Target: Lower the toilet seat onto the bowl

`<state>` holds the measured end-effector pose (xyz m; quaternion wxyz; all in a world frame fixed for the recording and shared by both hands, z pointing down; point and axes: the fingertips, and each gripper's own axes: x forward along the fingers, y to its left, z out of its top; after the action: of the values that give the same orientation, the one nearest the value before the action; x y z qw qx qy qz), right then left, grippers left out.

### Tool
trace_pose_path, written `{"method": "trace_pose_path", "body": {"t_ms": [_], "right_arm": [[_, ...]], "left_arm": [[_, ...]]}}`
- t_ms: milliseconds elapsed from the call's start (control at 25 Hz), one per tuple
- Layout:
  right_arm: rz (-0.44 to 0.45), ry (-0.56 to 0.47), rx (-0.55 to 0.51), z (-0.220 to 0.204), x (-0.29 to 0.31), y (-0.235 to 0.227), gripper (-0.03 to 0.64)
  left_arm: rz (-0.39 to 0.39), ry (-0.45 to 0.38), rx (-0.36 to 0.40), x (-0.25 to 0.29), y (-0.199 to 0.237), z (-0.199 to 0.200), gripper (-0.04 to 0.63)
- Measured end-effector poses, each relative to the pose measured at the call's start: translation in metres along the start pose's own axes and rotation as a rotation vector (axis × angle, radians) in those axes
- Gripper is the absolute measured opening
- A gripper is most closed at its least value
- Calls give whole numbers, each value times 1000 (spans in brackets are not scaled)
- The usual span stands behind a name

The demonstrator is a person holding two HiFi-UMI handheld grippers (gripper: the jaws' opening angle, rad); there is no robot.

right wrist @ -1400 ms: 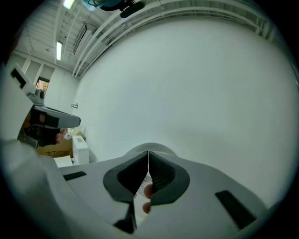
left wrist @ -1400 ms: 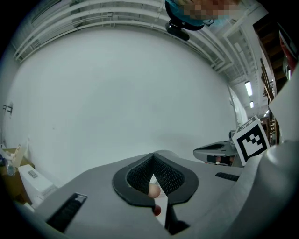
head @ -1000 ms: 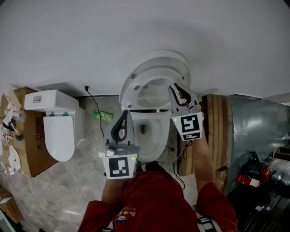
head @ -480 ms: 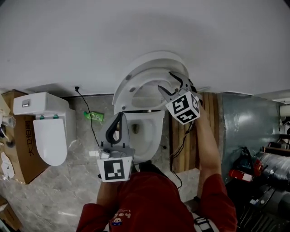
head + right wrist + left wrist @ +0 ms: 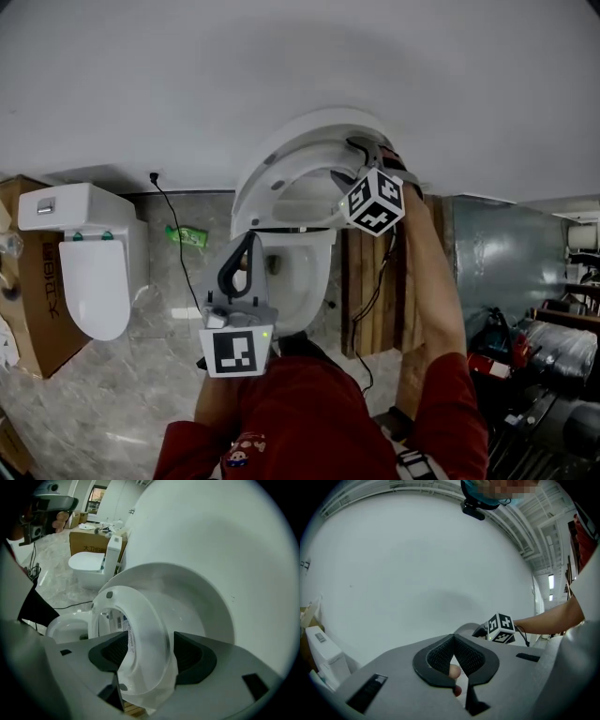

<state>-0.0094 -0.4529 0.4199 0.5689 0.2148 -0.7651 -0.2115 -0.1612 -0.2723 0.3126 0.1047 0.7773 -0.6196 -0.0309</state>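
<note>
Raised white plastic toilet seat [image 5: 265, 173], glossy oval ring, stands near upright above the white ceramic bowl [image 5: 300, 281] at frame centre in the head view, backed by the lid against the pale wall.

Right gripper [image 5: 364, 155] at the seat's upper right rim. Its fingers have just been opening and are spread wide, straddling the rim [image 5: 140, 634]. No clamp can be seen yet.

Left gripper [image 5: 251, 239] is lower left of centre, in front of the bowl. Its fingers are pressed together at the tips and carry nothing.

Handling, as a judgement: stiff moulded ring, light, slick surface, hinged at the back. Likely to swing down on its own once tipped forward, so it needs holding back. Best hold is the free rim far from the hinge, across its thickness.

Writing: small printed sticker [image 5: 127, 632] at the seat's inner edge, too blurred to read. Brown cardboard box [image 5: 42, 305] at far left carries red print, also not legible.
</note>
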Motion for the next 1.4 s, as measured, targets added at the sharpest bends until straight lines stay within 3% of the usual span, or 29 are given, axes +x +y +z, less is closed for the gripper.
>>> {"method": "trace_pose_path", "body": {"t_ms": [160,360,1400], "right_arm": [[15,70,-75,-5,12,5,259],[16,102,-89,-5,16,6,261],[-57,99,-116,-6,-33,45,253]], "left_arm": [[-2,0,-7,-1,3,-2,11],[-11,4,-14,-1,7,-2,12],[-83,14,-22,-26,-22,-5,11]]}}
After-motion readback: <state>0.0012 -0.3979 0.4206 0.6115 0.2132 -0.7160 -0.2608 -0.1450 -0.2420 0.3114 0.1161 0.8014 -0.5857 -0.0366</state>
